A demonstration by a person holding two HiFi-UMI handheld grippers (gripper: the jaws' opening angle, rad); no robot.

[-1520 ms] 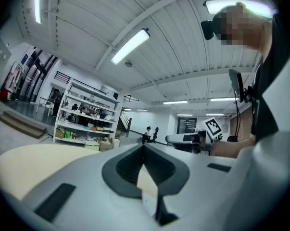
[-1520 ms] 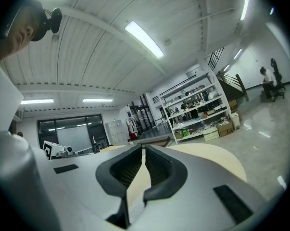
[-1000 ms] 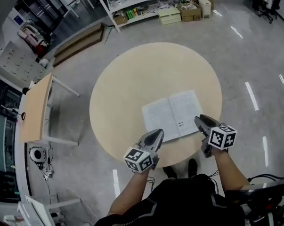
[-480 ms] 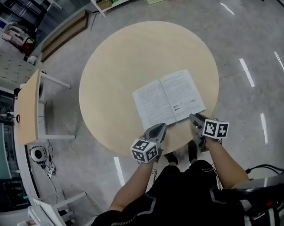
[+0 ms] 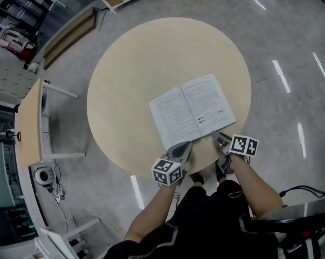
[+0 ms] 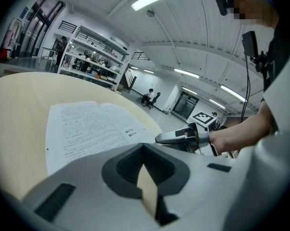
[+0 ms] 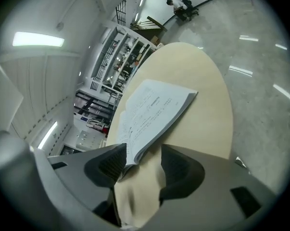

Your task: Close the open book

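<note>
1. head view: the book [image 5: 192, 111] lies flat and fully open on the round table [image 5: 130, 74], text side up, toward the edge nearest the person. both page halves are spread and the spine runs away from the person.
2. left gripper [image 5: 182, 147]: its tip sits at the near edge of the left page. in the left gripper view the tongs [image 6: 144, 148] are drawn together at the tip with nothing between them, and the book [image 6: 87, 126] lies just ahead. whether the tip touches paper cannot be told.
3. right gripper [image 5: 219, 138]: its tip is at the near edge of the right page. in the right gripper view the tongs [image 7: 145, 162] stand apart, and the near corner of the book [image 7: 154, 107] reaches into the gap, close against one pad. the other pad is clear of it, so there is no clamp yet.
4. progress: judged early. the approach looks done and the right gripper is lined up on the right-hand half. no page or cover is raised in any view.
5. remaining, as a judgement: pinch or get under the right half, swing it over the spine onto the left half, then release. the left gripper looks placed to steady the left page during the fold.
6. risk note: if the right tongs catch only a few sheets, the pages would turn and the book would stay open.
</note>
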